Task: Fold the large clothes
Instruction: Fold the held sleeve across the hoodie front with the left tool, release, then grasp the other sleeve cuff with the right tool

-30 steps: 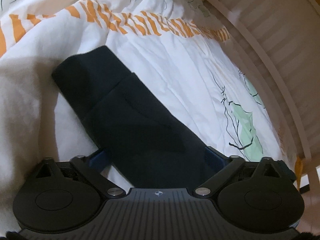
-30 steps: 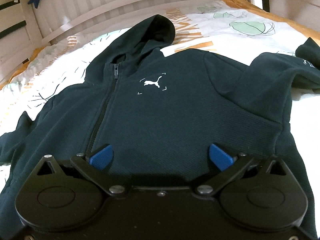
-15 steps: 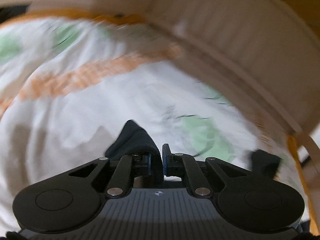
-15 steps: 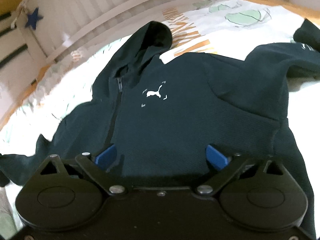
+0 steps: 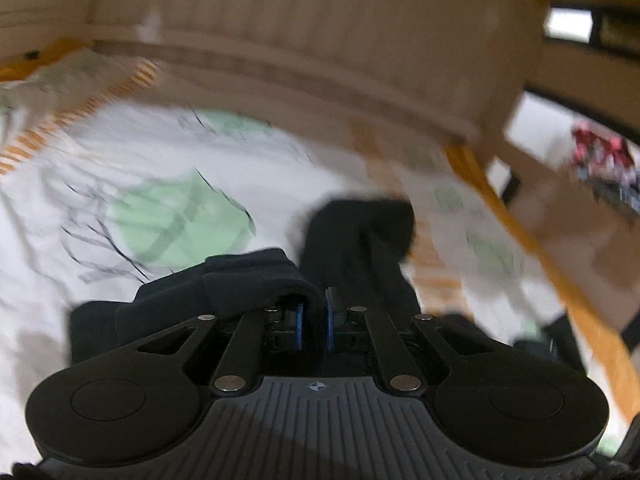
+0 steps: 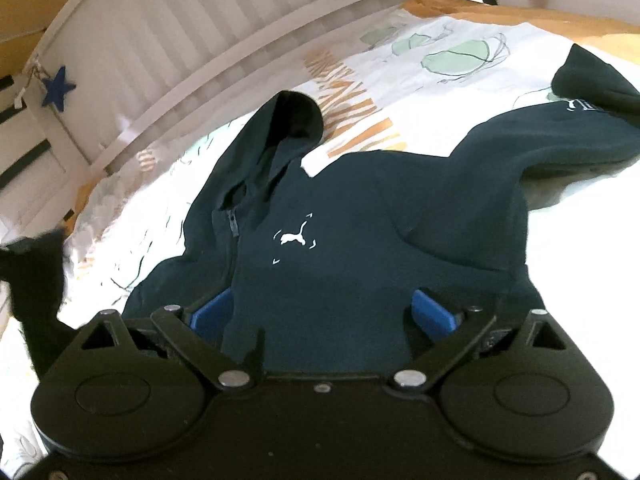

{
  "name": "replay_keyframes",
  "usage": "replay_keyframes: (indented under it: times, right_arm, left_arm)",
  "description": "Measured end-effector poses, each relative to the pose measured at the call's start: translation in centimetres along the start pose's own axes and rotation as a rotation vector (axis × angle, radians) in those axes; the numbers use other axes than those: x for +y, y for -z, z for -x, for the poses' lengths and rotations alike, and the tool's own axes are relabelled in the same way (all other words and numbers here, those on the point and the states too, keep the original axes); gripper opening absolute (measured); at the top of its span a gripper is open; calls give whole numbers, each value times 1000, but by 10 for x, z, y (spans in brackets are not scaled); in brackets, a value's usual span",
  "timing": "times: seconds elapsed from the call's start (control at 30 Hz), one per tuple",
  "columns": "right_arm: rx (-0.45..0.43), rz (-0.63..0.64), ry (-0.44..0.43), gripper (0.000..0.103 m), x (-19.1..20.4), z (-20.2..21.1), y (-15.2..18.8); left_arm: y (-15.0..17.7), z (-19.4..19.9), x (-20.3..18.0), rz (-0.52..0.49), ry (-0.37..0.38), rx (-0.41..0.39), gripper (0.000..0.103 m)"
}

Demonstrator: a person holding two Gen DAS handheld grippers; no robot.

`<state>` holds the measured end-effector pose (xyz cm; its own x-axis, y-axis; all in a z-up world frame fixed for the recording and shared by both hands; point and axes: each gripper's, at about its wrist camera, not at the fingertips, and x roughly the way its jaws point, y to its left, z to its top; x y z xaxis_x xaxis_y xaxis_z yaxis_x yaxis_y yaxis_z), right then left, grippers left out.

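A dark navy zip hoodie (image 6: 340,240) with a white puma logo lies face up on a patterned bedsheet (image 6: 400,72), hood toward the headboard. My right gripper (image 6: 324,314) is open, its blue pads either side of the hoodie's lower front. My left gripper (image 5: 313,320) is shut on a fold of the hoodie's dark sleeve (image 5: 248,284) and holds it lifted above the sheet (image 5: 160,184); the sleeve's cuff end (image 5: 360,228) hangs beyond it. In the right wrist view the other sleeve (image 6: 560,132) stretches to the far right, and a dark blurred shape (image 6: 36,280) is at the left edge.
A white slatted bed rail (image 6: 208,40) curves along the far side, with a blue star (image 6: 59,89) hanging on it. In the left wrist view a beige rail (image 5: 320,60) and an orange bed edge (image 5: 540,260) bound the sheet on the right.
My left gripper closed on the sleeve, lifted it and swung right; its view is blurred. My right gripper stayed open over the hoodie and tilted slightly.
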<state>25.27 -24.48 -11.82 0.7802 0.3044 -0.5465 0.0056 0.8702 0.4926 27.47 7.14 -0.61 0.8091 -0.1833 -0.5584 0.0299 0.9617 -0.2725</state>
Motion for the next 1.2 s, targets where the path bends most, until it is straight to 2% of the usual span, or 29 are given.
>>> replay_keyframes:
  times: [0.1,0.17,0.27,0.33,0.4,0.5,0.67,0.83,0.9,1.0,1.1,1.2]
  right_arm:
    - [1,-25,-1,97,-5,1,-2]
    - [6,-34,2,97,-7,0,-3]
    - [7,-38,7,97,-8,0,-3]
    - [7,-42,11,97,-9,0,-3]
    - [9,-45,17,97,-10,0,-3]
    - [10,-44,29,97,-11,0,-2]
    - [10,-25,50,97,-11,-1,0]
    - [5,58,63,97,2,-1,4]
    - [0,117,67,97,11,0,7]
    - [-8,232,69,97,32,1,12]
    - [2,359,62,97,57,2,18]
    - [12,469,45,97,84,3,25]
  left_arm:
    - [26,-34,-21,-31,-5,83,10]
    - [45,-48,-31,-36,-7,133,15]
    - [71,-58,-36,-46,23,209,34]
    - [83,-59,-41,-76,36,246,65]
    - [95,-51,-42,-106,59,265,79]
    - [110,-40,-42,-146,43,293,79]
    - [117,-2,-40,-235,66,277,80]
    - [109,41,-18,-264,58,207,80]
    - [100,54,-6,-266,13,147,80]
    - [86,59,19,-238,-95,82,81]
    - [77,51,51,-158,-196,73,81]
    - [79,34,81,-85,-278,115,81]
